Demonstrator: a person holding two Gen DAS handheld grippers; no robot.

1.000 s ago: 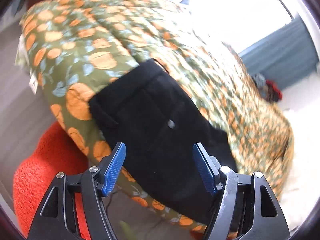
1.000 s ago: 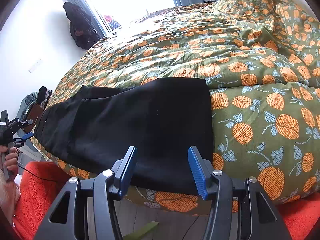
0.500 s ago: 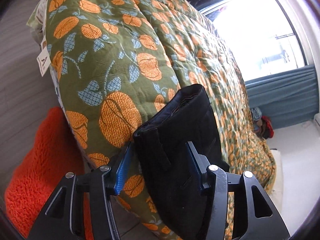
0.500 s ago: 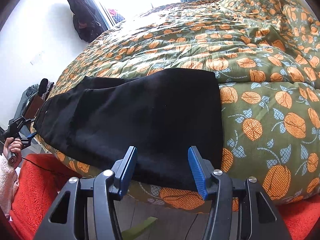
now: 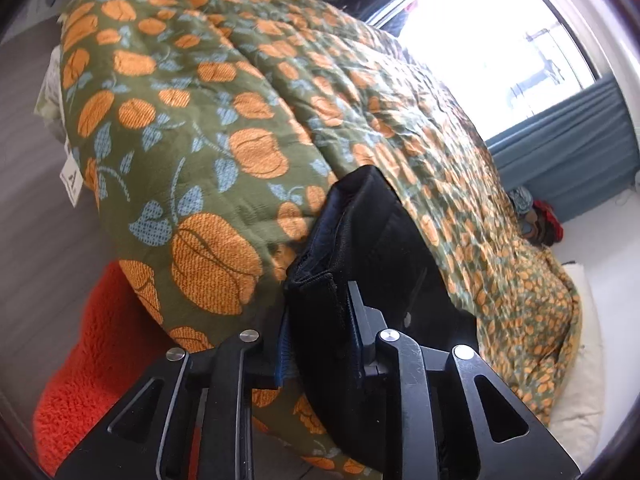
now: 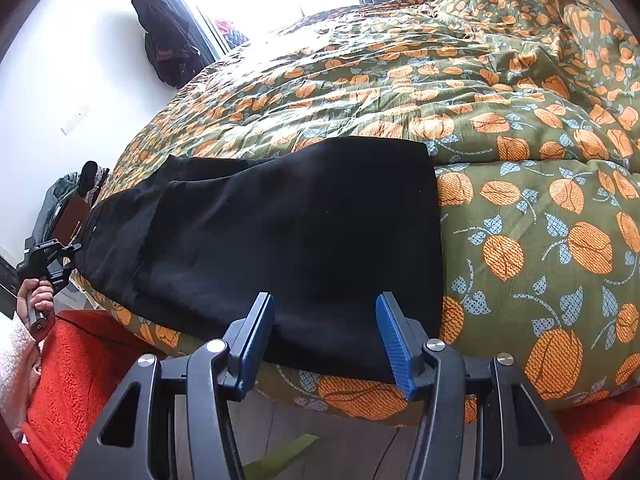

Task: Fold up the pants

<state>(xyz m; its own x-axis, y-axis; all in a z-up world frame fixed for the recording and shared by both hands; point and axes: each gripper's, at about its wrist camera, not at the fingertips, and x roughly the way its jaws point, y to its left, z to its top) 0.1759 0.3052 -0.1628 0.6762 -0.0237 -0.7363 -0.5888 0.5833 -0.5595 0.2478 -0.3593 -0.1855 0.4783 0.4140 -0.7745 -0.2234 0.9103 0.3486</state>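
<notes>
Left fingers (image 5: pixel 352 332) clamped on the pants' (image 6: pixel 280 232) waistband end; right fingers (image 6: pixel 390 336) wide, hovering at the hem edge. Pants lie flat across the bed (image 6: pixel 520 208) edge. Fabric's soft, floppy, light: grab hem corners through both layers.

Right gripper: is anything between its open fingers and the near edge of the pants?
Nothing visible. The right gripper is open, with the black pants lying flat on the bedspread just ahead. The left gripper grips their other end.
</notes>
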